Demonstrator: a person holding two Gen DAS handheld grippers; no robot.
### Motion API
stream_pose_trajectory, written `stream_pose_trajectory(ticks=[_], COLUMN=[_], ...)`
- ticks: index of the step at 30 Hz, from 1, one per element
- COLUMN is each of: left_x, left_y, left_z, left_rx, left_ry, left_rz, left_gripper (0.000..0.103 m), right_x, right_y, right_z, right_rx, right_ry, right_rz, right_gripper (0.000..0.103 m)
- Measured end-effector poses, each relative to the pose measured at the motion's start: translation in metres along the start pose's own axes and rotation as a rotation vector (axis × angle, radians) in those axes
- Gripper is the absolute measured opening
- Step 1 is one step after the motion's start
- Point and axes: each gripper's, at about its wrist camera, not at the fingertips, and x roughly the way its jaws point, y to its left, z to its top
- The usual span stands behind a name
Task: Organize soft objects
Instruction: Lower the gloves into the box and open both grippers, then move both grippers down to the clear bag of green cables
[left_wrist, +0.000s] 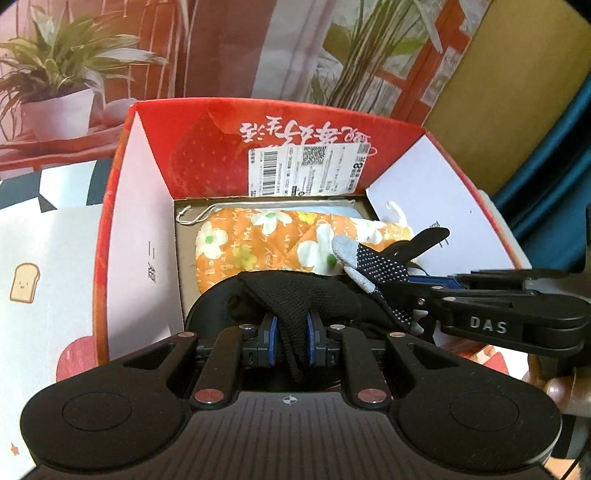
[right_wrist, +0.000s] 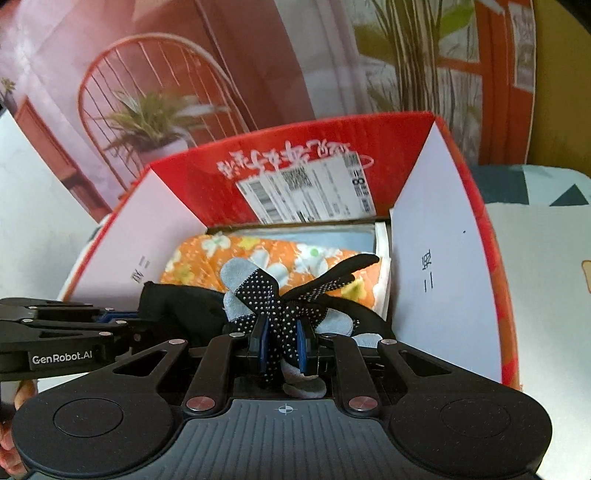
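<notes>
Both grippers held one black glove (left_wrist: 373, 266) over the open red box (left_wrist: 122, 173). The left gripper (left_wrist: 291, 332) was clamped on its black mesh cuff (left_wrist: 303, 291), the right gripper (right_wrist: 282, 343) on the white-dotted palm with grey fingertips (right_wrist: 236, 275). The glove hung at the box's near edge, above an orange flowered mitt (left_wrist: 258, 240) lying on the box floor. A shipping label (left_wrist: 306, 166) was stuck on the far flap.

Looks like a home setup staged for recording: a printed backdrop (right_wrist: 221, 74) of a chair and potted plants is hung behind, and a toast-cartoon cloth (left_wrist: 37, 258) is spread underneath.
</notes>
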Motion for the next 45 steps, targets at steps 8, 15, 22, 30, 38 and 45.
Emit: stream_pose_trajectory(ticks=[8, 15, 22, 30, 38, 45], left_x=[0.013, 0.007, -0.014, -0.052, -0.082, -0.108], left_y=[0.003, -0.002, -0.005, -0.012, -0.015, -0.008], left_z=[-0.001, -0.001, -0.001, -0.005, -0.023, -0.053], left_rx=[-0.002, 0.009, 0.01, 0.05, 0.094, 0.057], left_ry=[0.038, 0.016, -0.067, -0.183, -0.263, -0.328], left_rz=[-0.011, -0.008, 0.007, 0.053, 0.134, 0.162], left_gripper=[0.017, 0.021, 0.054, 0.091, 0.103, 0.103], right_x=[0.014, 0.014, -0.004, -0.04, -0.077, -0.097], right_y=[0.005, 0.005, 0.01, 0.012, 0.009, 0.006], right_z=[0.004, 0.004, -0.001, -0.002, -0.009, -0.03], right_rx=[-0.024, -0.016, -0.061, -0.126, -0.149, -0.138], right_ry=[0.056, 0.054, -0.001, -0.107, -0.229, -0.273], right_rz=[-0.037, -0.05, -0.083, -0.118, -0.125, -0.107], right_gripper=[0.014, 0.015, 0.024, 0.057, 0.102, 0.102])
